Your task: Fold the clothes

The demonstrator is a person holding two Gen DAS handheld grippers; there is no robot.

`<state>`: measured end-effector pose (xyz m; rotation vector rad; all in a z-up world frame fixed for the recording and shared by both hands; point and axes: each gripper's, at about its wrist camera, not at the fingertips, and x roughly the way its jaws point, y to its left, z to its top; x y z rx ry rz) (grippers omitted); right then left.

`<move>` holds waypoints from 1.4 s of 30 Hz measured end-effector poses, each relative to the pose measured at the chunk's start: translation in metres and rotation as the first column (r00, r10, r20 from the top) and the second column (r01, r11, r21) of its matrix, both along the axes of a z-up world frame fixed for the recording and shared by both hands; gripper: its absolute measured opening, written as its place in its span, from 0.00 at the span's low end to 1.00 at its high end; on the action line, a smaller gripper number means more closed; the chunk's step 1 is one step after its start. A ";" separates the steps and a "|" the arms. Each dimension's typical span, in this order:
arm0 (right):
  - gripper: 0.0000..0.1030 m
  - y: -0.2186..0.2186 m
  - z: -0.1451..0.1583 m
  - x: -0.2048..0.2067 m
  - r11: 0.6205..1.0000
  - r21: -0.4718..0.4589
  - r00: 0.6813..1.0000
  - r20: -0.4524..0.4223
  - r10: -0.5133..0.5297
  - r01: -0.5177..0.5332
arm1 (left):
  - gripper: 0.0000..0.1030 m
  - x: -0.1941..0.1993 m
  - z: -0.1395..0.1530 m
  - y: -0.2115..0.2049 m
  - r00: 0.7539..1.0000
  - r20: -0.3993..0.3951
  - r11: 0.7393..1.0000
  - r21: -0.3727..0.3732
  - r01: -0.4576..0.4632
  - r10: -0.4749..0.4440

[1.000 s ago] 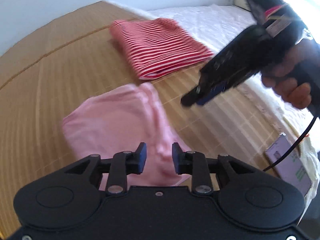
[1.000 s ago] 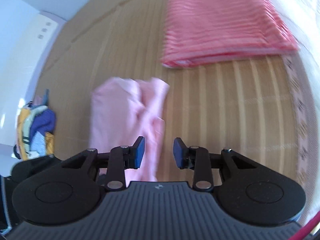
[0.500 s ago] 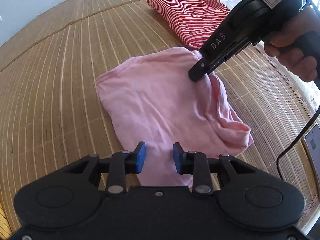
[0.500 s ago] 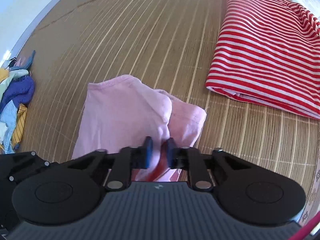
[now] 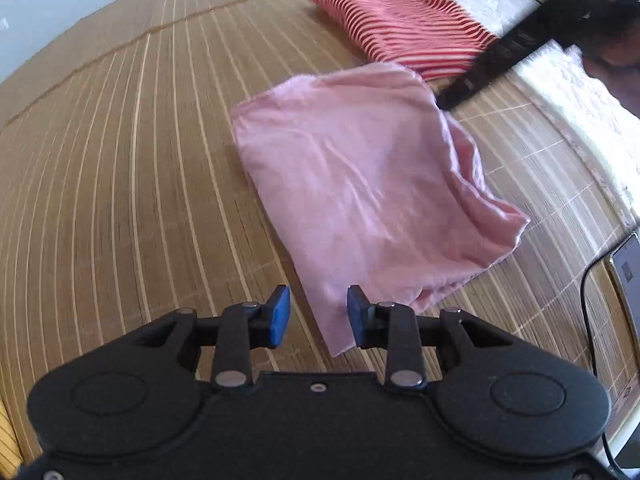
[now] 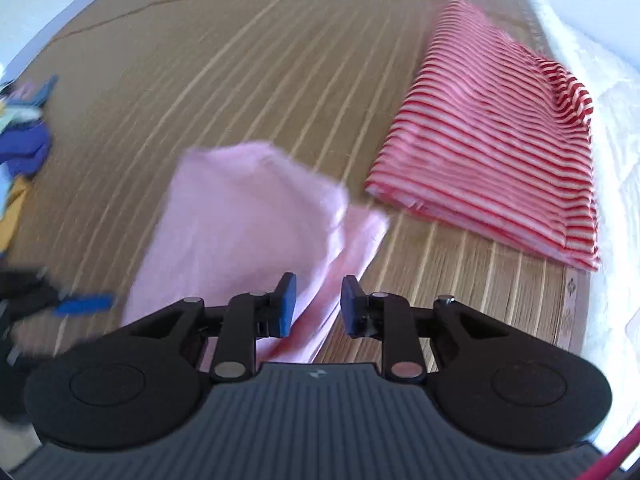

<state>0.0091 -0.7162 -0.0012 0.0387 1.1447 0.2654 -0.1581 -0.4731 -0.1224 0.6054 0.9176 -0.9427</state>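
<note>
**Pink garment folded on the mat, both hand-held grippers open**

At 9 o'clock in the right wrist view, a blurred heap of blue, yellow and pale clothes (image 6: 20,148) lies at the far left edge of the woven bamboo mat (image 5: 120,184) that covers the bed. The left hand-held gripper (image 5: 318,316) hangs low over the mat with its blue-padded jaws apart and nothing between them; the near corner of the folded pale pink cotton garment (image 5: 360,184) lies just beyond and between its fingertips, at 6 o'clock of that view. The garment rests flat on the mat near the centre, creased, with a looser bunched layer sticking out along its right side. The right hand-held gripper (image 6: 316,304) is also open and empty, poised above the garment's near right edge; in the left wrist view its dark body is at 2 o'clock, its tip just beside the garment's far corner. Further right, at 1 o'clock, a folded red-and-white striped garment (image 6: 492,148) lies on the mat, apart from the pink one. A white quilted bedcover (image 5: 580,92) borders the mat on the right.
</note>
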 end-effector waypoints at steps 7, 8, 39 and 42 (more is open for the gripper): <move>0.28 0.020 -0.030 -0.026 0.999 0.044 0.988 -0.151 0.038 -0.032 | 0.33 0.004 -0.004 -0.021 0.999 0.006 0.999 -0.021 0.042 -0.042; 0.28 0.022 -0.033 -0.027 0.999 0.041 0.986 -0.162 0.027 -0.020 | 0.33 0.004 -0.007 -0.024 0.999 0.005 0.999 -0.020 0.049 -0.048; 0.11 0.002 -0.046 -0.024 0.994 0.080 0.994 -0.074 -0.074 0.080 | 0.39 0.009 -0.026 -0.001 0.988 -0.050 0.986 0.068 0.151 -0.148; 0.19 -0.011 -0.040 -0.031 0.991 0.019 0.987 -0.094 -0.131 0.134 | 0.39 0.015 -0.024 0.012 0.990 -0.080 0.990 0.069 0.124 -0.118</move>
